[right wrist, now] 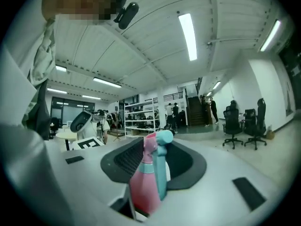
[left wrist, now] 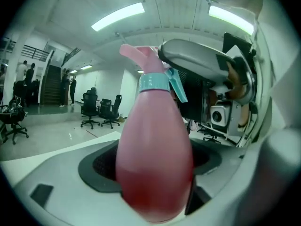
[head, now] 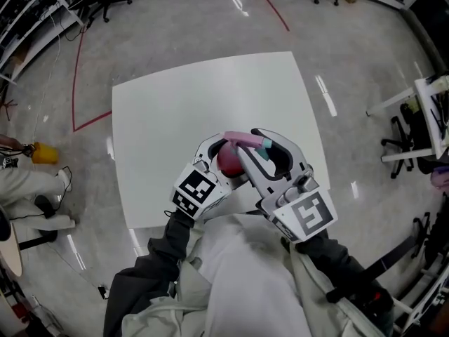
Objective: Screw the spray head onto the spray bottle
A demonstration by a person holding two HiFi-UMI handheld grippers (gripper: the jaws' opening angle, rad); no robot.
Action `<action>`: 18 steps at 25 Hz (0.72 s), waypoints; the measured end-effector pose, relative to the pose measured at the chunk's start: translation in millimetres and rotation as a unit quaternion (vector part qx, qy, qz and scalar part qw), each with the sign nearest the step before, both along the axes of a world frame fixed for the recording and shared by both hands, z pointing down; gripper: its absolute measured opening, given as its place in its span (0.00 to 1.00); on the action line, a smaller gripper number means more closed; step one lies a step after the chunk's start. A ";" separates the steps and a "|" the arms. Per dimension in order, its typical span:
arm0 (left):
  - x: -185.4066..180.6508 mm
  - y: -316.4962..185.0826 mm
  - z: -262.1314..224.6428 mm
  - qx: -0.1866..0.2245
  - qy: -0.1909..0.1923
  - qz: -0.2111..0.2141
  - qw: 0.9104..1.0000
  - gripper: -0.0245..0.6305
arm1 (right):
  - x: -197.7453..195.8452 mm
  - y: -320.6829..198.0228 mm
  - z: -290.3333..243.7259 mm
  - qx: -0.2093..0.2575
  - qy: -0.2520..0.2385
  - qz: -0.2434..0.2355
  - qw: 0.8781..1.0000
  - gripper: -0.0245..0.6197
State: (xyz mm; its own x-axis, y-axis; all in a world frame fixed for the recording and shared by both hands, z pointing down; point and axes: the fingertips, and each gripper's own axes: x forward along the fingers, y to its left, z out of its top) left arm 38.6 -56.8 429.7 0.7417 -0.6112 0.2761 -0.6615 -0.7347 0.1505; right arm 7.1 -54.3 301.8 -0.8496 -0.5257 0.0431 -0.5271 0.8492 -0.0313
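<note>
Left gripper: wide jaws clamp the pink spray bottle; hold it steady.
Right gripper: narrow on the spray head; twist squarely, keeping threads aligned.

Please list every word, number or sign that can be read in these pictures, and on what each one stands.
No readable words or numbers anywhere.
Left marker cube, right marker cube: black-and-white square patterns only, not text.
Spray bottle: no label shows.
</note>
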 end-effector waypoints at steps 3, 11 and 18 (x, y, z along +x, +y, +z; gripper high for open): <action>-6.0 2.1 -3.7 0.019 -0.014 0.019 1.000 0.69 | -5.1 4.8 -0.8 0.024 0.023 -0.057 0.998 0.22; -9.5 -15.2 18.0 0.056 -0.131 -0.021 0.990 0.69 | -7.0 1.3 12.1 -0.012 0.019 -0.037 0.999 0.17; -19.0 -14.8 12.3 0.141 -0.068 -0.075 0.985 0.69 | -24.4 37.0 29.7 0.095 0.099 -0.182 0.974 0.15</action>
State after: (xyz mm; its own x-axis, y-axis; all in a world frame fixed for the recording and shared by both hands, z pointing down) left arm 19.7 -71.5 442.0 0.6049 -0.7779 0.1702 -0.7659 -0.6269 -0.1431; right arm -17.4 -17.4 331.6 -0.9662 -0.2053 0.1562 -0.1693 0.9615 0.2163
